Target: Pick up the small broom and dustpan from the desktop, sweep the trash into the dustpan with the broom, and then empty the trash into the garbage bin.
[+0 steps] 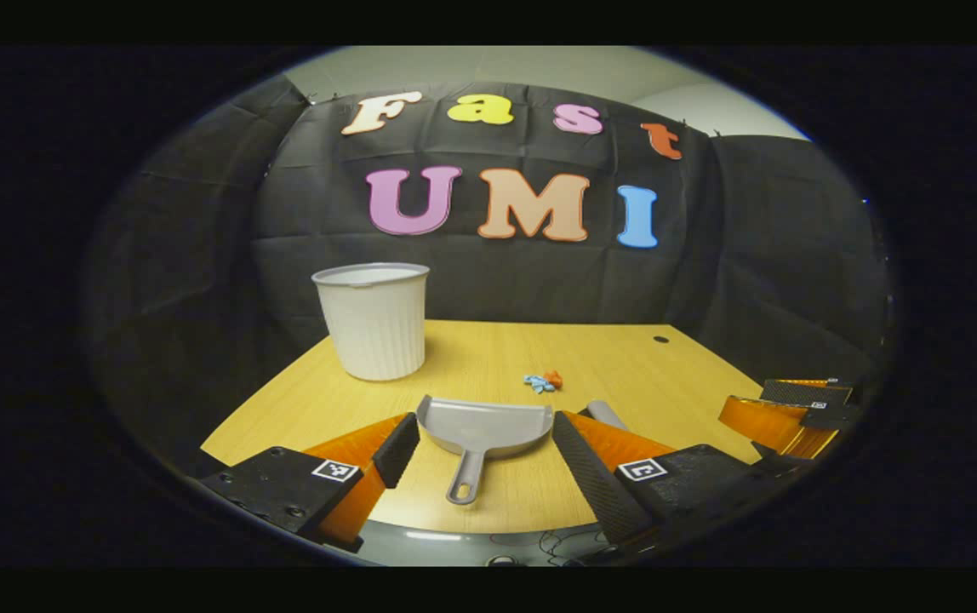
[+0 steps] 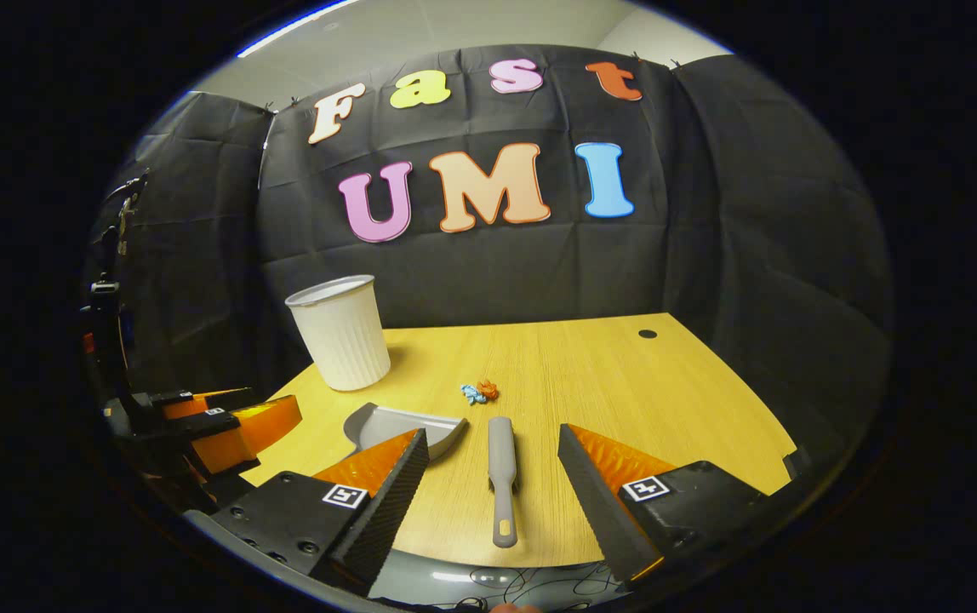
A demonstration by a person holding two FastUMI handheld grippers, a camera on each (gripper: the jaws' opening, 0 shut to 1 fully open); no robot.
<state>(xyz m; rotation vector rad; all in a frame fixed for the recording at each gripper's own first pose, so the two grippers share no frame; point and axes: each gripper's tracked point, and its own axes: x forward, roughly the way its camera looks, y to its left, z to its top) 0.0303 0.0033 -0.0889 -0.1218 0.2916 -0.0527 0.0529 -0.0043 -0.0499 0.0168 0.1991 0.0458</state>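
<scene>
A grey dustpan [image 1: 483, 430] lies on the wooden desktop [image 1: 488, 358], handle toward me, between the spread fingers of my left gripper [image 1: 486, 447], which is open and holds nothing. In the right gripper view a grey small broom [image 2: 502, 477] lies lengthwise between the fingers of my right gripper [image 2: 493, 464], open as well. The dustpan [image 2: 403, 426] shows there just left of the broom. A small heap of blue and orange trash [image 2: 480, 392] sits beyond both tools; it appears too in the left gripper view, trash [image 1: 543, 381]. A white ribbed garbage bin [image 1: 374, 319] stands at the desk's back left.
The other gripper [image 1: 791, 413] shows at the right edge of the left gripper view, and the left one [image 2: 216, 421] at the left edge of the right gripper view. A small dark hole [image 2: 647, 334] marks the desk's far right. The desk's front edge runs under both grippers.
</scene>
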